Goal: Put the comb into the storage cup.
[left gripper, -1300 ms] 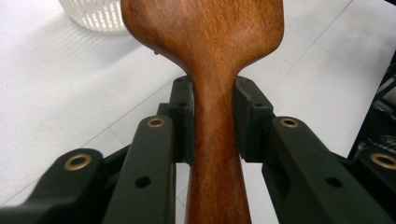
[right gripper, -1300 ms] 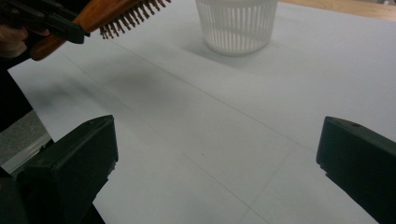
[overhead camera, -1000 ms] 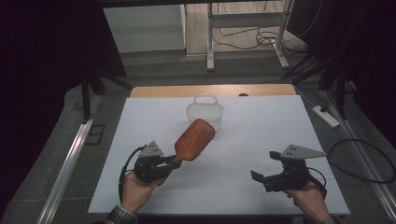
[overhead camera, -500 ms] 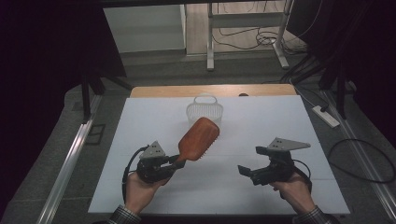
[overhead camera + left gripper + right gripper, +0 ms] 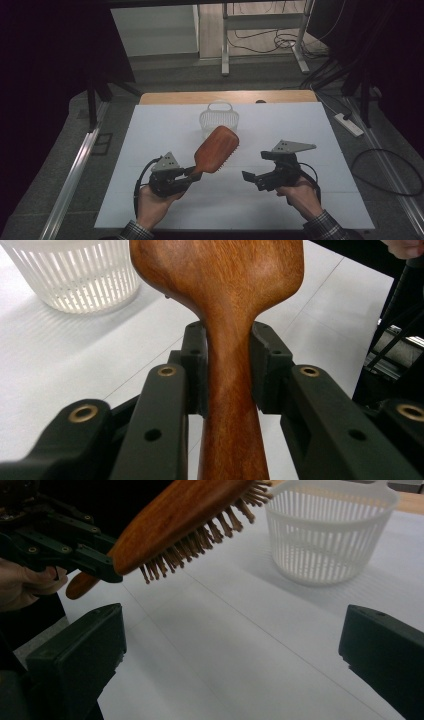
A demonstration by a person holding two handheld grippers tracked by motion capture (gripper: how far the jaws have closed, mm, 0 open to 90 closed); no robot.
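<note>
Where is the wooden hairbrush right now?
In the high view the hairbrush is left of centre, held up off the table by its handle in the left gripper, just in front of the white basket.

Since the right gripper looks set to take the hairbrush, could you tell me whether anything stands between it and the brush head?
Nothing visible does. The right gripper is open, with bare white table between it and the hairbrush, which the left gripper holds by its handle. The white basket stands farther back.

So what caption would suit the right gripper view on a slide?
Open right hand-held gripper faces a brown wooden paddle hairbrush, bristles down, held by the left hand-held gripper near a white slatted plastic basket.
</note>
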